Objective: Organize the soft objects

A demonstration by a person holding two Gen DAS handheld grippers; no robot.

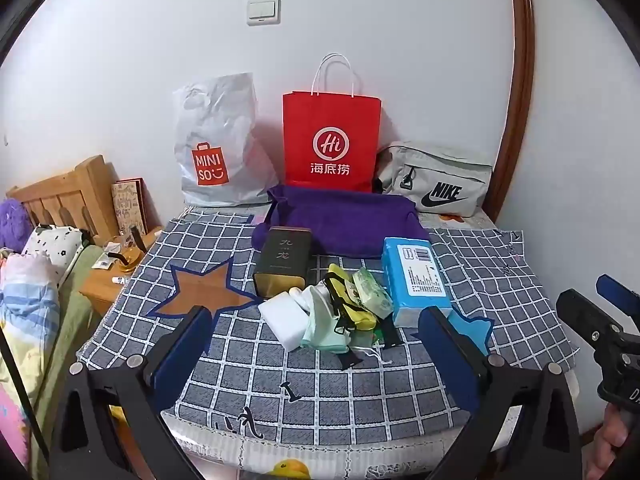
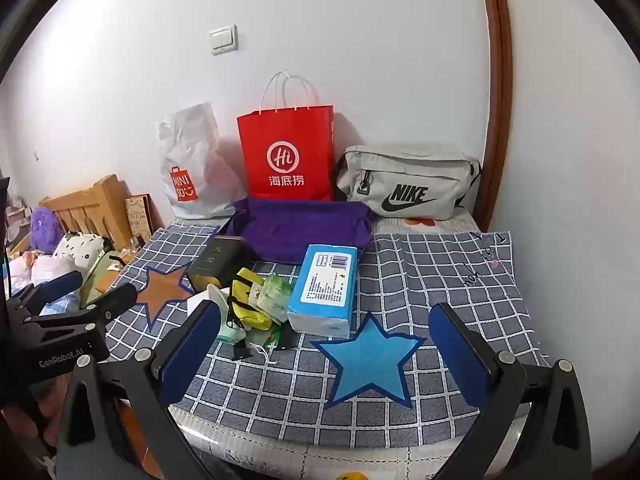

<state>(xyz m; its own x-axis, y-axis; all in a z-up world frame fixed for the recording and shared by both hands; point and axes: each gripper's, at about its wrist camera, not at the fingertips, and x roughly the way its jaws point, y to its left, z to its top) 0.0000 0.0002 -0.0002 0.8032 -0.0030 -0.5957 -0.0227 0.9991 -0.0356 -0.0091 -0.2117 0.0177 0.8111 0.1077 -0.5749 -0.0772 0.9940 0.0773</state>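
Both tools stand released, jaws wide with nothing between them: the left tool [image 1: 316, 344] hangs over the pile of soft objects [image 1: 340, 308] in the middle of the checked cloth [image 1: 280, 380] on the tabletop, while the right tool [image 2: 324, 344] frames a blue star patch [image 2: 370, 360] just right of that pile. Only the left wrist view shows the white sponge block [image 1: 282, 318] whole and the brown star patch [image 1: 202, 286] unobstructed; only the right wrist view shows the blue star whole, plus "GenRobot.AI" on the left tool's body. The pile holds pale green pouches, a yellow pouch with black straps and 1 blue tissue pack [image 1: 416, 280] with a printed label too small to read. Behind lie a purple cloth [image 1: 344, 220], a white "MINISO" plastic bag [image 1: 218, 144], a red paper bag [image 1: 331, 140] marked "Hi" and "海底捞", and a grey "NIKE" pouch [image 1: 440, 184]. A dark tin [image 1: 284, 264] bears 2 characters.
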